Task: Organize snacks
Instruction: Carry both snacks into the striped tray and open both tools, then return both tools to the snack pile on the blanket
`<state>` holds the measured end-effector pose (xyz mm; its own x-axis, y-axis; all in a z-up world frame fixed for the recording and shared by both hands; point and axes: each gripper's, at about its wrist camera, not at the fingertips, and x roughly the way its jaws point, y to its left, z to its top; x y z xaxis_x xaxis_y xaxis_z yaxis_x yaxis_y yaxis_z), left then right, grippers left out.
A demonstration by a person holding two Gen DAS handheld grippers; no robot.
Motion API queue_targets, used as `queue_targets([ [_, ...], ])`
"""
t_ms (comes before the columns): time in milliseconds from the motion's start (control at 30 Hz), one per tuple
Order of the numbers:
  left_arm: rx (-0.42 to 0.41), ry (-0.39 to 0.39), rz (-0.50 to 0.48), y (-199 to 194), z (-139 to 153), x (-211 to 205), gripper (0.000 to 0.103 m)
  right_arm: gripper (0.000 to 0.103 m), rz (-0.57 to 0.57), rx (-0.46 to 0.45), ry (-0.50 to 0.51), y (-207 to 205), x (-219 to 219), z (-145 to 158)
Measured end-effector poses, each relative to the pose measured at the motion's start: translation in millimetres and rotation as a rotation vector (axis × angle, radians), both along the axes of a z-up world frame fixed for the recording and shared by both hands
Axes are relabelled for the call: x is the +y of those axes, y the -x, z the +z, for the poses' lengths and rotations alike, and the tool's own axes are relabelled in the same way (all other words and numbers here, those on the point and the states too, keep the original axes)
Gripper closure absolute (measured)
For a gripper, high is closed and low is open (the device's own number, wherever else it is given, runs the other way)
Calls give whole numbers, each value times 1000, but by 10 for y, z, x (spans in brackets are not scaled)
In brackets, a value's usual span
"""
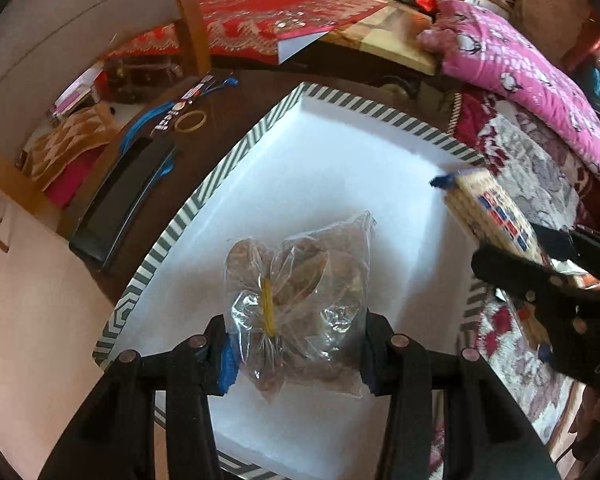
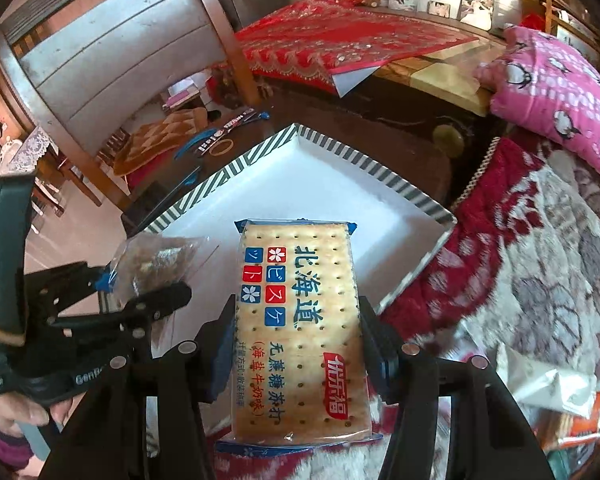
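The left tool [image 1: 296, 344] is clamping a clear bag of brown snacks [image 1: 300, 280], its pads pressing on the crinkled plastic on both sides. The bag is tied with a yellow twist and is hanging just above the white floor of the striped-rim box [image 1: 236, 152], over the corner of the box nearest that tool. The box is sitting on the dark desk [image 1: 220, 88] and is holding nothing yet, as far as its white floor is showing.

The right tool [image 2: 296, 344] is gripping a cracker packet [image 2: 300, 312] by its long sides. The packet's long axis is running straight ahead from that tool, toward the far corner of the box, and its leading end is hanging over the box's right-hand rim [image 2: 420, 200], while its rear end is lying outside the box, over the red-and-white blanket [image 2: 520, 260].

Judging from this, both snacks are going into the box, and the bag is the nearer to being set down. The packet probably needs carrying further over the rim first. The bag is lying to the packet's left, just beside it, so the two loads are likely to need separate halves of the box.
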<state>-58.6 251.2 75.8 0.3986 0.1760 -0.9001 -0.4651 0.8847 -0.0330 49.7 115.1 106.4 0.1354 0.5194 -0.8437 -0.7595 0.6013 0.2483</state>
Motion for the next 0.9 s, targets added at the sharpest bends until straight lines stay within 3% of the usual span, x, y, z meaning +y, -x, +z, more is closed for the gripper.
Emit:
queue_targets([
  [367,57,17,34,-35,-265,131,57,44,33,30,63,-219,503,-369],
  [600,92,21,52,-39,-391,137,55,43,33,24,83,-201,571,-525],
  [667,93,19,63,-27,-398,141,51,41,33,28,81,-193,574,-528],
  [800,91,24,84,4,-382,159,35,36,29,71,28,-179,519,-473],
  [900,89,14,92,45,-346,152,32,34,24,65,11,-142,464,-371],
])
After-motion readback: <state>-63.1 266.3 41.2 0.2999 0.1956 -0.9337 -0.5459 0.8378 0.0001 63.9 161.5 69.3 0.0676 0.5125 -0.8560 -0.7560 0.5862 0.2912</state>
